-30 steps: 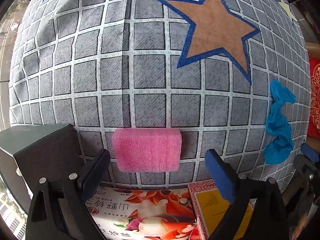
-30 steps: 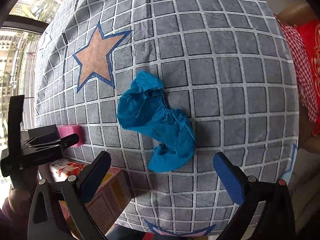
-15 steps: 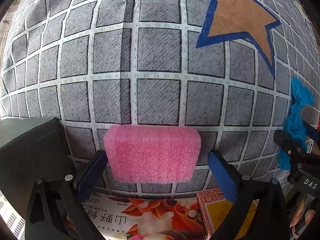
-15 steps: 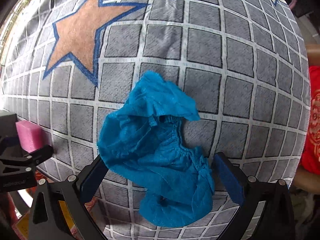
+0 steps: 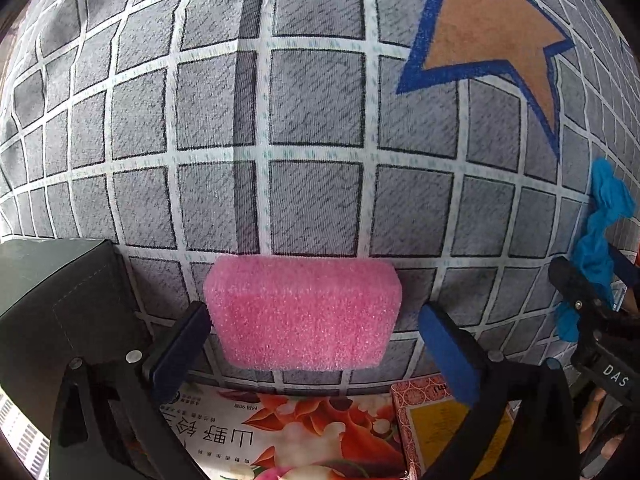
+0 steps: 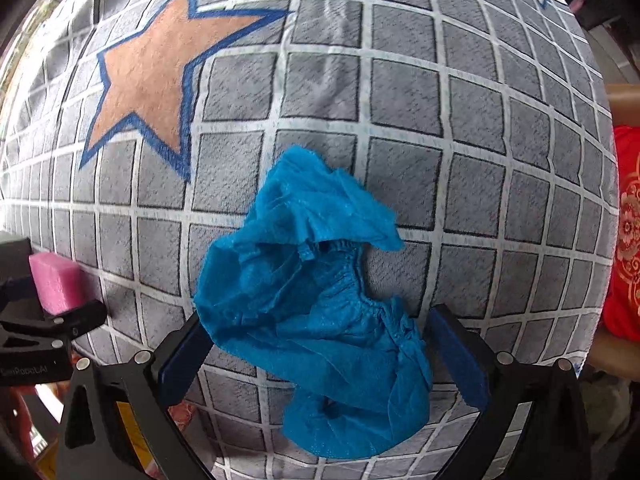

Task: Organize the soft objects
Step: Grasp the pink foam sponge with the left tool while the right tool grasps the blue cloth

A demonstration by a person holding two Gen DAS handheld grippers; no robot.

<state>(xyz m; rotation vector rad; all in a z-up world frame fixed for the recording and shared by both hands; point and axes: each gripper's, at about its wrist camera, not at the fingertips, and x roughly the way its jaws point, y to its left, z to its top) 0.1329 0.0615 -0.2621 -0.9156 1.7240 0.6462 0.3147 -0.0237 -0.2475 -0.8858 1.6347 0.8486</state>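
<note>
Pink sponge between wide-open left fingers, blue shoe cover between open right fingers

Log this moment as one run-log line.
left gripper: open, astride pink foam block | right gripper: open, astride blue shoe cover | surface: checked cloth | nothing gripped yet

The pink block is coarse, sparkly foam. The blue cover is thin, crinkled nonwoven fabric with an elastic gathered edge. The checked sheet is matt woven cloth; the box is matt dark card.
</note>
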